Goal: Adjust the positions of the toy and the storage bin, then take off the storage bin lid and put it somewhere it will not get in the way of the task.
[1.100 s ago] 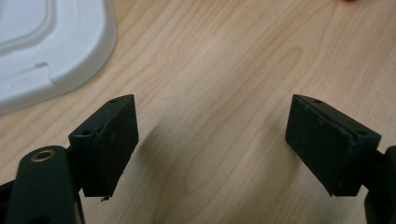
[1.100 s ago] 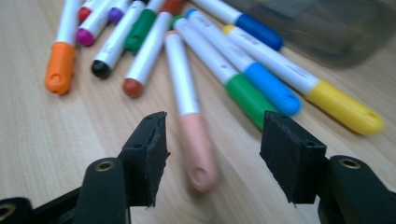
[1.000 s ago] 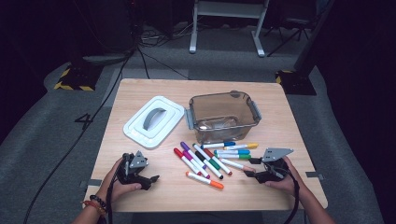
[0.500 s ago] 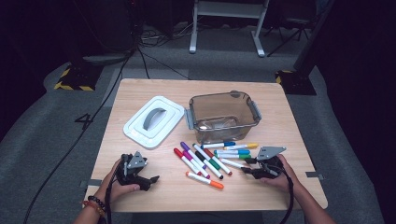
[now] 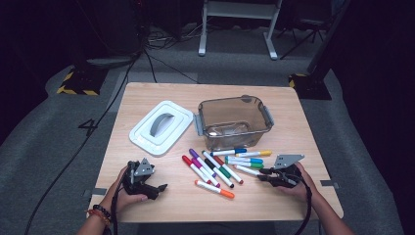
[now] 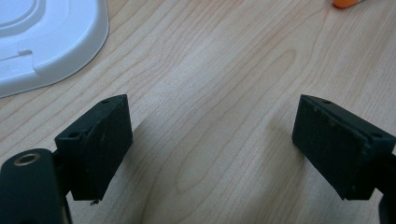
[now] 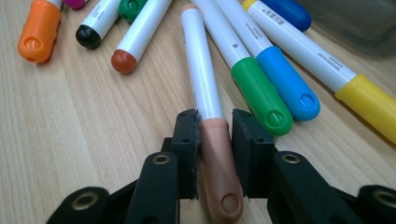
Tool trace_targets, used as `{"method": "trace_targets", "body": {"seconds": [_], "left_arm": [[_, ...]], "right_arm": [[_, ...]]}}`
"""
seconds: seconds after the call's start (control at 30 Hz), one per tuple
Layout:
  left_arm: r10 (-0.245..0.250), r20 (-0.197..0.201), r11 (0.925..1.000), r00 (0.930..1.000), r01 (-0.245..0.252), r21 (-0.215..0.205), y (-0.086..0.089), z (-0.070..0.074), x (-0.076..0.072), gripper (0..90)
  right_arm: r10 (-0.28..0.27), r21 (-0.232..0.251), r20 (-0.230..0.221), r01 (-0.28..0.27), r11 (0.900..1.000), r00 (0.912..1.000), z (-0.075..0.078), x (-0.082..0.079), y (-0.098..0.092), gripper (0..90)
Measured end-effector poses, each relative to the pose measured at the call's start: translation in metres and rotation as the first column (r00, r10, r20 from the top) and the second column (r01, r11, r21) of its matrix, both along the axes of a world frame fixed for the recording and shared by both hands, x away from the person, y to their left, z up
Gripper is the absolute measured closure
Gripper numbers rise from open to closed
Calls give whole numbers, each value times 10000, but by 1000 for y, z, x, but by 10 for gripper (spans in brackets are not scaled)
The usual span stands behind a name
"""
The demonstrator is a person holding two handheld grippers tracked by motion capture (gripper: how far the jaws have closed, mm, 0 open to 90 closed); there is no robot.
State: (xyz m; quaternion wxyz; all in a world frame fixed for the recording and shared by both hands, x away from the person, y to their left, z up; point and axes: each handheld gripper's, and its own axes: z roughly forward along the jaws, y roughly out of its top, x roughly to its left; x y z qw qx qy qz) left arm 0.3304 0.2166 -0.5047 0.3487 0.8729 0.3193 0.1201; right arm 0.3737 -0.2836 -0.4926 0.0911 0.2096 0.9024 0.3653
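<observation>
Markers lie loose on the worktop, and one of them, the tan-capped marker (image 7: pixel 212 140), sits between the jaws of the right tool (image 7: pixel 214 140). The jaws are closed against both sides of its cap, near the seam where the cap meets the white barrel, and the marker rests on the wood.

I think the grip is the main risk. The cap is round and smooth, and it is held far from the middle of the marker, so on lifting the long barrel may swing down or slip out. The cap could also come off and leave the barrel behind.

Just beside the right tool, toward its right, lie the green marker (image 7: pixel 259 93), the blue marker (image 7: pixel 289 86) and the yellow marker (image 7: pixel 364 100). They almost touch one another, so a sideways pull could roll them away. Farther to the left are the brown (image 7: pixel 125 59), black (image 7: pixel 88 35) and orange (image 7: pixel 37 32) caps.

Small grey print runs along the barrels of the blue and yellow markers. It is too fine for me to read.

Beyond the markers stands the bin (image 5: pixel 234 122), open, with the lid (image 5: pixel 161 126) flat next to it.

The left tool (image 6: pixel 212 140) has its jaws wide apart over bare wood, holding nothing, with a corner of the lid ahead on its left.
</observation>
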Motion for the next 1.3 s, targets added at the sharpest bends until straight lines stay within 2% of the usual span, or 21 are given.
{"method": "trace_targets", "body": {"seconds": [0.13, 0.3, 0.43, 0.8, 1.3], "left_arm": [[58, -25, 10000, 10000, -58, -45, -1, 0, 1, 126], [59, -17, 10000, 10000, -59, -30, -1, 0, 1, 126], [32, -6, 10000, 10000, -32, -31, -1, 0, 2, 126], [-36, 4, 10000, 10000, 36, -12, -1, 0, 3, 123], [-77, -1, 10000, 10000, 77, -14, -1, 0, 3, 122]], "right_arm": [[71, -177, 95, -70, 9998, 9999, 1, -3, -1, 738], [81, -89, 37, -81, 9999, 10000, 3, -3, -6, 738], [145, 235, 138, -148, 9996, 9998, 10, -5, -9, 738], [331, 527, 381, -351, 9980, 9987, 20, -9, -10, 738], [5, 1044, 833, -92, 9945, 9965, 37, -12, -22, 738]]}}
